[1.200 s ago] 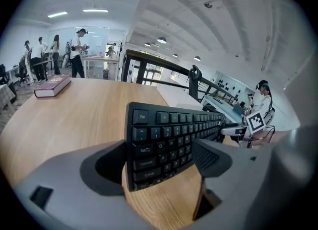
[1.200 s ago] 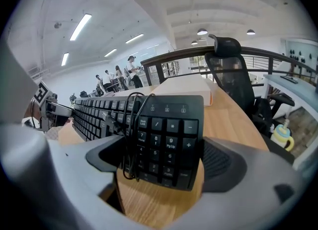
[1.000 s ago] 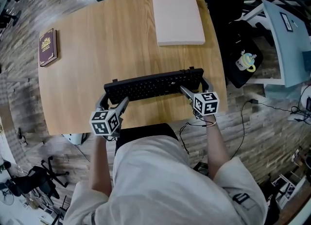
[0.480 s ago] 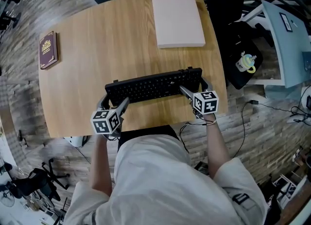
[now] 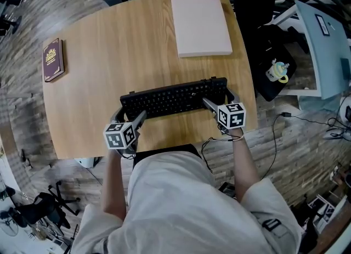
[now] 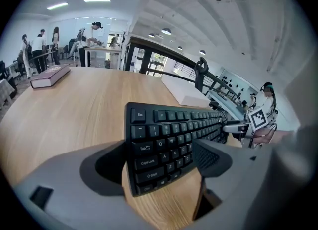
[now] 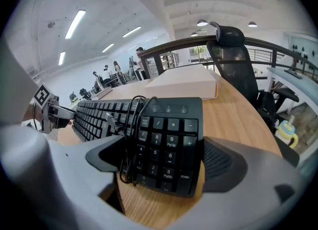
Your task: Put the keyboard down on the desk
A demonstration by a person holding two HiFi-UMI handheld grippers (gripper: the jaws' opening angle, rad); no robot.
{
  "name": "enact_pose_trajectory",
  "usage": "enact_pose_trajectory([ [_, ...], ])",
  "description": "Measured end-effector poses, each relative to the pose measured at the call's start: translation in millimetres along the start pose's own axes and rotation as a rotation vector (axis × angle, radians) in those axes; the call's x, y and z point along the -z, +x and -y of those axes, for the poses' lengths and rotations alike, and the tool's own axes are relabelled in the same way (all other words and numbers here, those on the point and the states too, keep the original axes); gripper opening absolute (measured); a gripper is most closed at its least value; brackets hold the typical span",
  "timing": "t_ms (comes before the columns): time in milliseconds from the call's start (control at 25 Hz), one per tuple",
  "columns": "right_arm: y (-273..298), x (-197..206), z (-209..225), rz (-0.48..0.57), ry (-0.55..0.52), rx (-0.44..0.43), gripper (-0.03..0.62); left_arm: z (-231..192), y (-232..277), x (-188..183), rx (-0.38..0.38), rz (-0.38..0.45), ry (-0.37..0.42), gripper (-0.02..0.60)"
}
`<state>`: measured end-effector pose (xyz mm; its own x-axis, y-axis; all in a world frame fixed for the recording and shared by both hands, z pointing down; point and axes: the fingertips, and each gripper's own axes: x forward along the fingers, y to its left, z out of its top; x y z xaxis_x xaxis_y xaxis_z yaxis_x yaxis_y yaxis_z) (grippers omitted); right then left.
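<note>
While the left gripper [image 5: 133, 109] and right gripper [image 5: 217, 94] each clench their fingers on one end, the single black keyboard [image 5: 173, 97] spans the surface [image 5: 126, 44] near its front edge. One book [image 5: 53, 56] and one pale slab [image 5: 201, 23] lie well apart, with bare wood between them.

I am holding a black keyboard [image 5: 174, 98] by its two short ends. My left gripper [image 5: 130, 111] is clamping the end with the Esc key, and my right gripper [image 5: 219, 97] is clamping the number-pad end. The keyboard is lying level, keys up, running lengthwise across the near part of the wooden desk [image 5: 126, 44], close to its near edge. Its black cable [image 7: 126, 134] is sitting bundled in loops on the keys just left of the number pad. I cannot tell whether the underside is touching the wood.
</note>
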<state>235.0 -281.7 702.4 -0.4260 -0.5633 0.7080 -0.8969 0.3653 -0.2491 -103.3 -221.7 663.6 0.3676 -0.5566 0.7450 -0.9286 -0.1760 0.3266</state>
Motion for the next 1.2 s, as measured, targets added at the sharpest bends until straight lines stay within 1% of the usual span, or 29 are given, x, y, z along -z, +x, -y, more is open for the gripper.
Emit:
enact_pose_trajectory([
  [640,8.6,4.7,3.6,-0.057,0.027,0.024,0.482,-10.7,21.3,-0.4,0.017,-0.038,-0.023,0.422],
  [1200,14.1,4.4,2.9,-0.093,0.022,0.028,0.482,-17.0,29.3,8.1,0.023,-0.073,-0.051,0.422],
])
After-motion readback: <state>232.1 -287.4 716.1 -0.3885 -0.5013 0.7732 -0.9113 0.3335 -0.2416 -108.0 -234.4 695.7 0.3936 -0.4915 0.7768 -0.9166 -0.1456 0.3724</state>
